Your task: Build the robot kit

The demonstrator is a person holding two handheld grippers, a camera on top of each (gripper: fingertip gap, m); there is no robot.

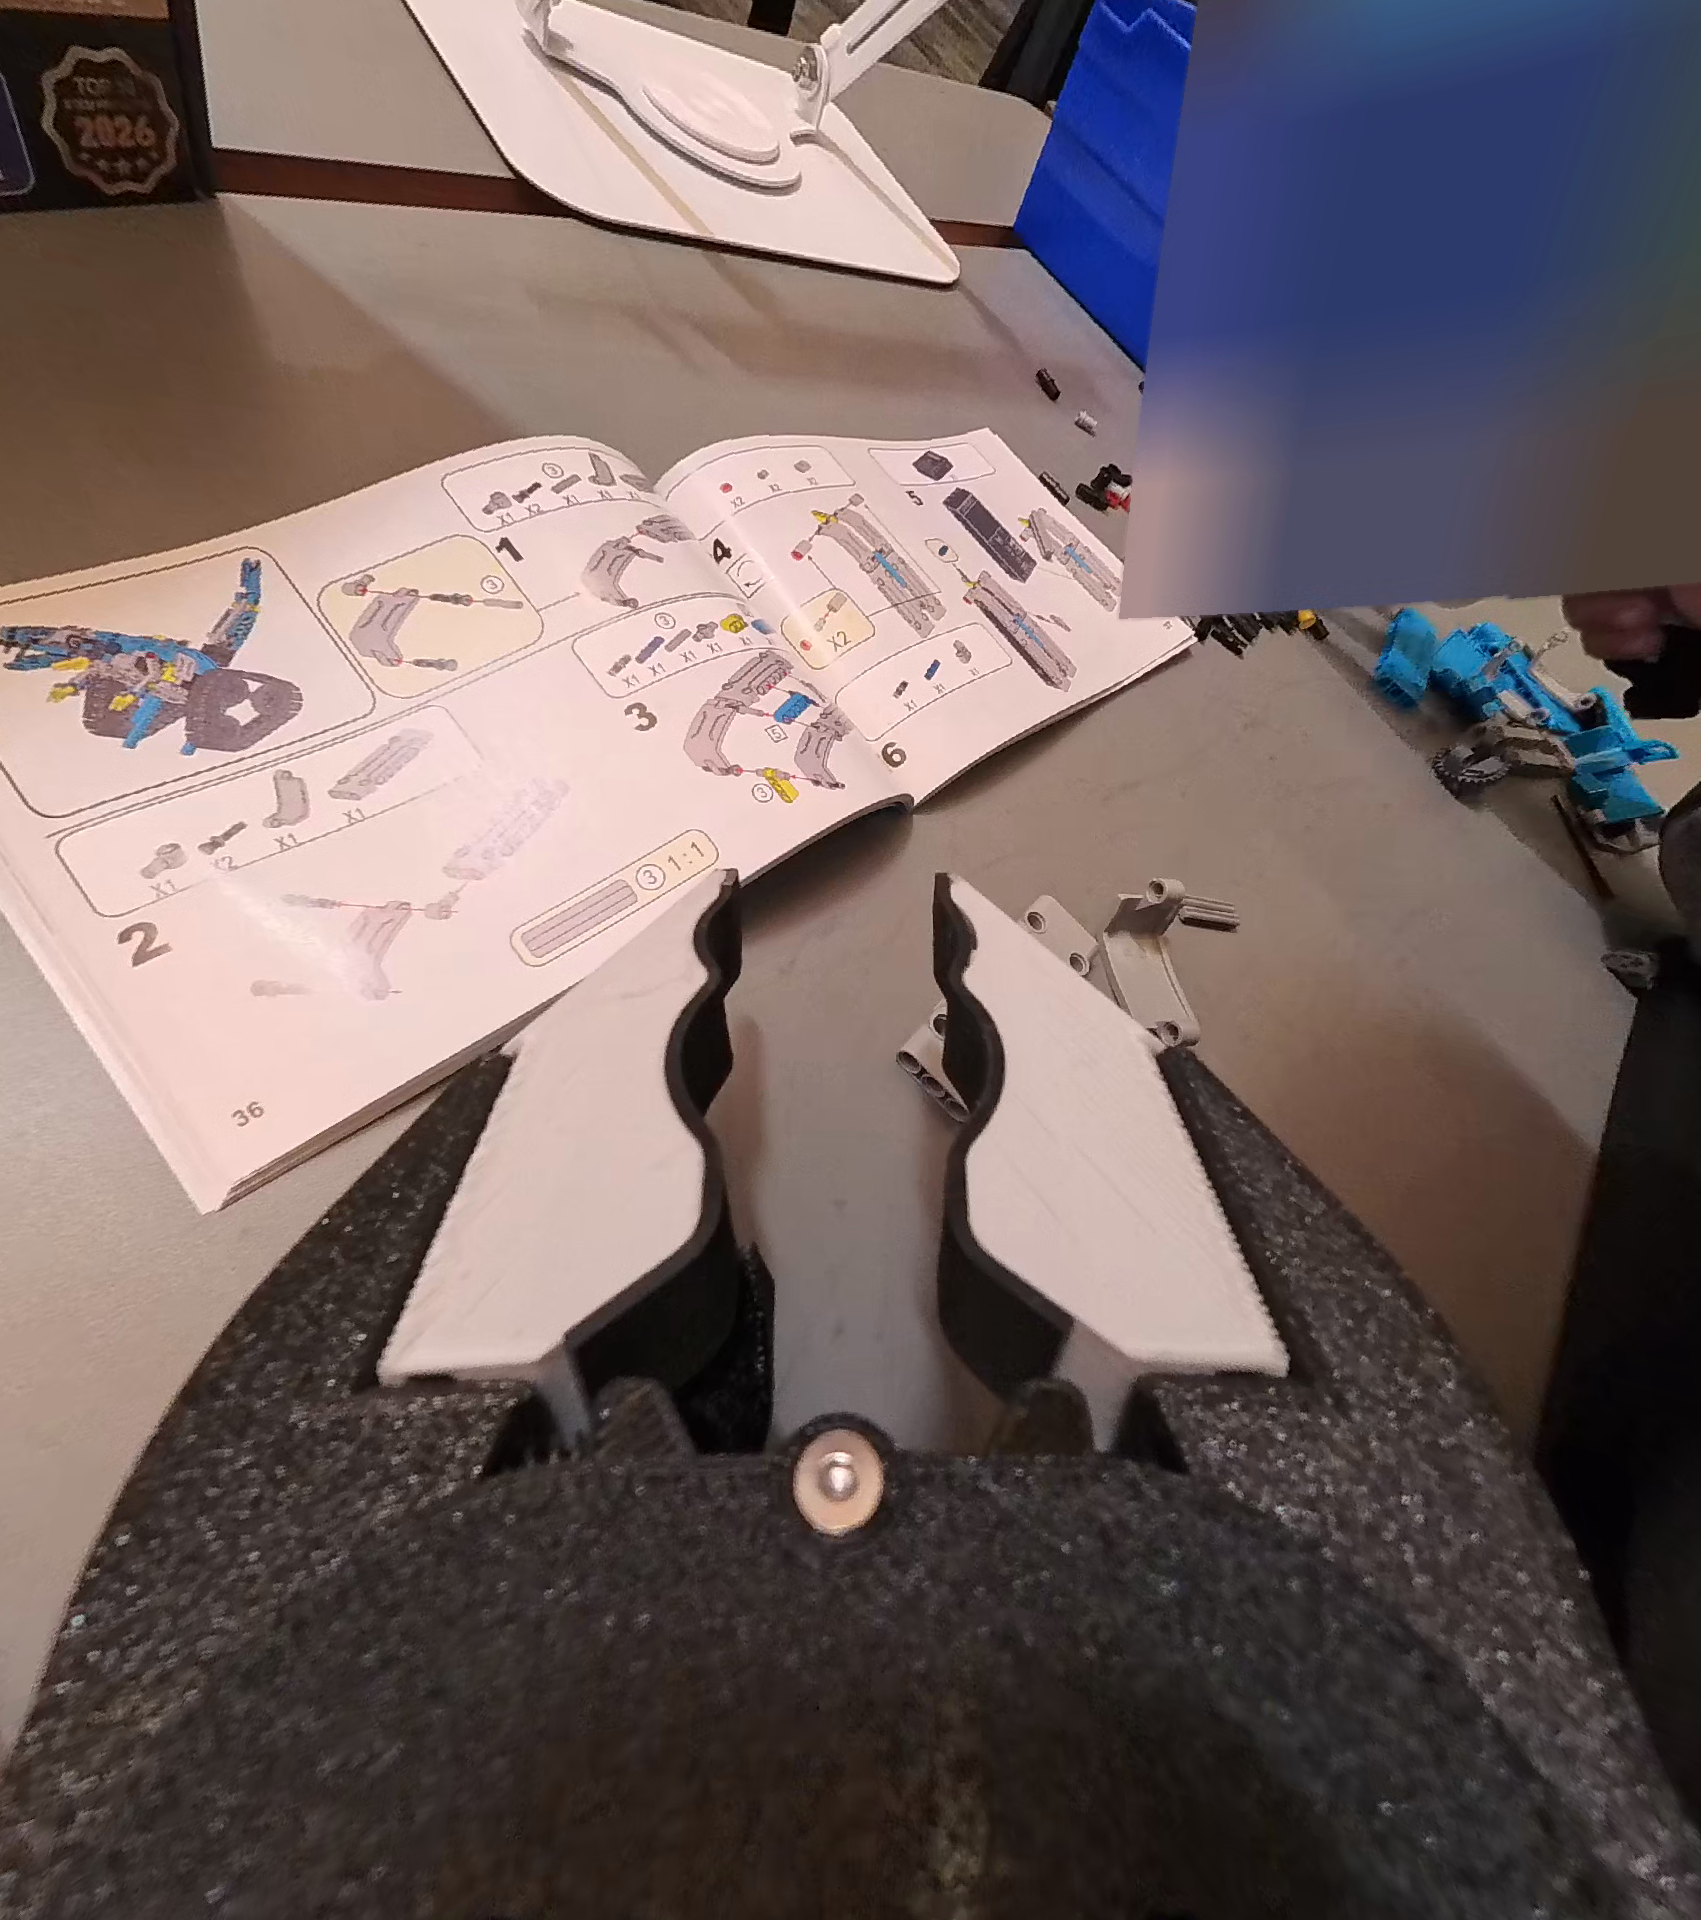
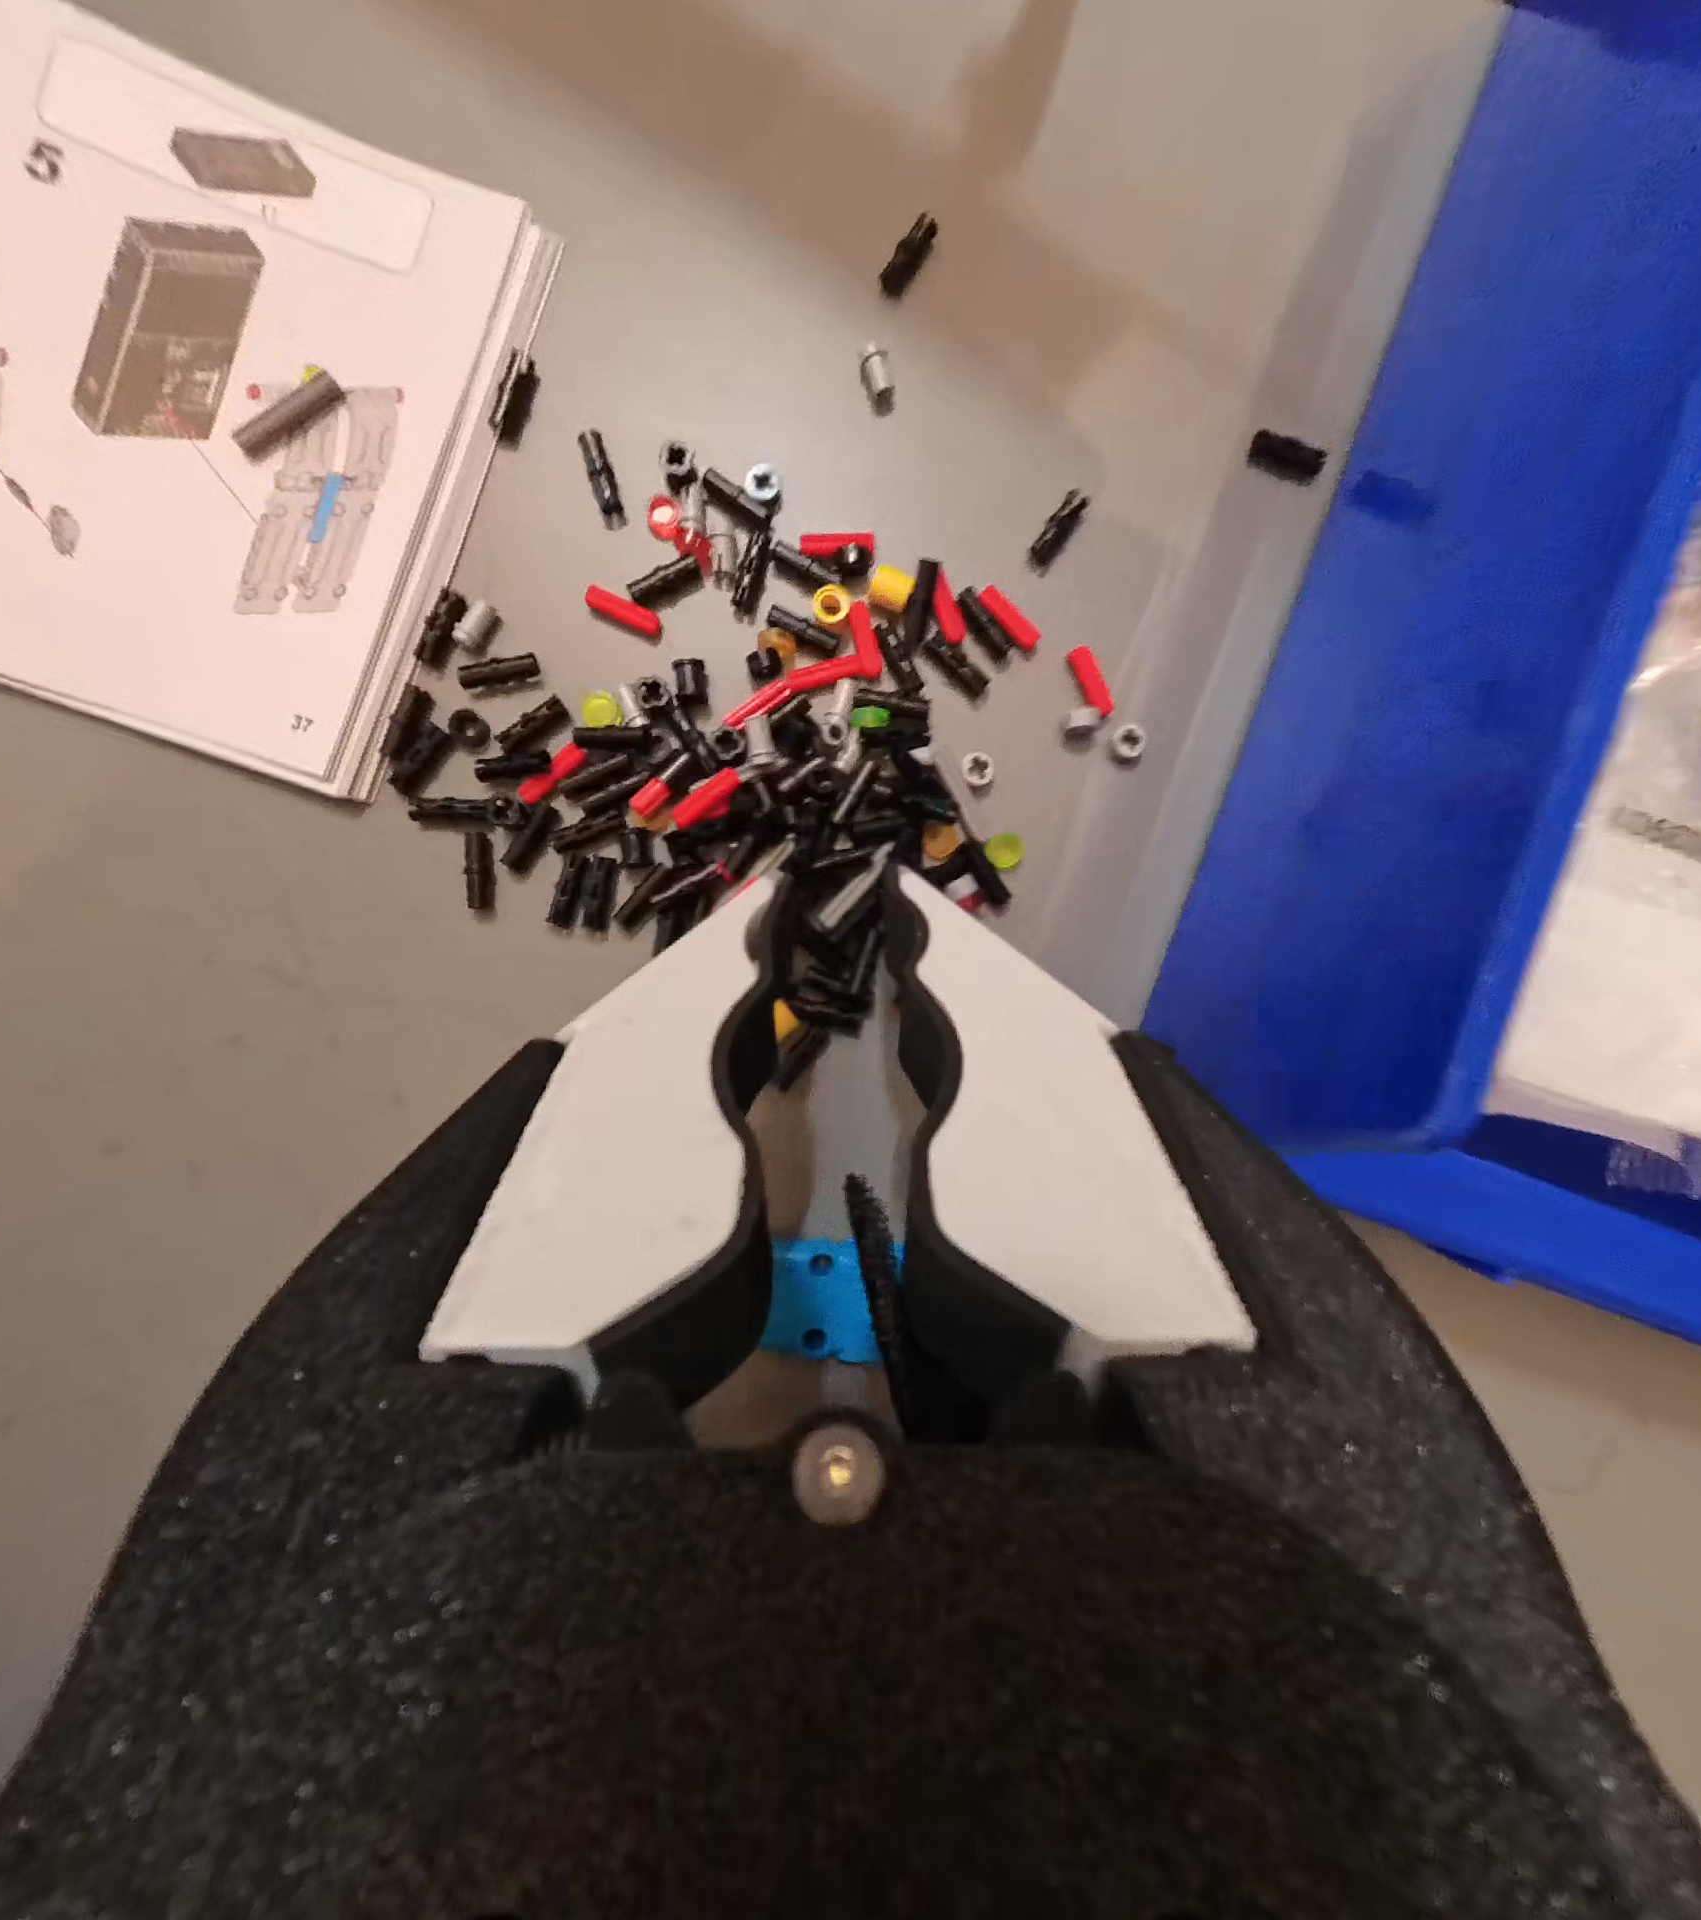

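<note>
Two grippers work over a grey tabletop [image 1: 202, 364]. Left gripper [image 1: 835, 914] hovers wide open and empty, nearest grey curved plastic beams [image 1: 1132, 961] beside an open instruction booklet [image 1: 389, 790]. Right gripper [image 2: 830, 914], jaws nearly closed, noses into a heap of small black and red plastic pins [image 2: 721, 727] near a blue plastic bin [image 2: 1428, 644]; whether it grips one, I cannot tell.

Grey tabletop [image 1: 202, 364]. White instruction booklet [image 1: 306, 831] printed with grey, blue and yellow diagrams. Pale grey fingers [image 1: 576, 1174] edged in black on the left claw [image 1: 835, 904]; speckled black body. Mostly black heap of small pegs [image 2: 721, 748], flecked red, yellow, silver, lime. Bright blue bin [image 2: 1448, 623]. Light blue model [image 1: 1511, 717]. Grey curved pieces [image 1: 1137, 956].
</note>
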